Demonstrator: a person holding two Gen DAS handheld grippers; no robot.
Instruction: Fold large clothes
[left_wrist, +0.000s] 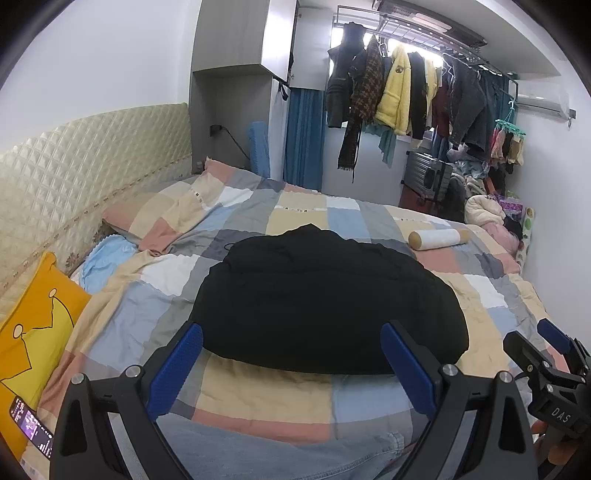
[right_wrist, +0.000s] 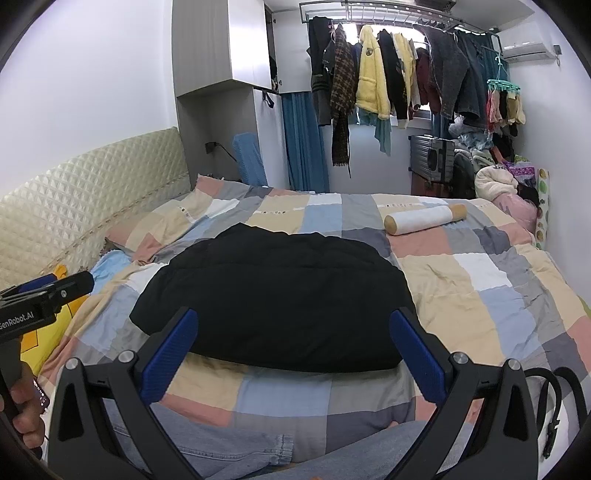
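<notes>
The black garment (left_wrist: 325, 295) lies folded in a thick bundle mid-quilt (left_wrist: 369, 218), at 12 o'clock from both tools. The left gripper (left_wrist: 291, 354) and right gripper (right_wrist: 295, 343) hang spread wide, holding nothing. A white roll (right_wrist: 424, 219) rests at 1 o'clock.

The phone (left_wrist: 31, 430) is cut by the frame edge, its screen text unreadable.
</notes>
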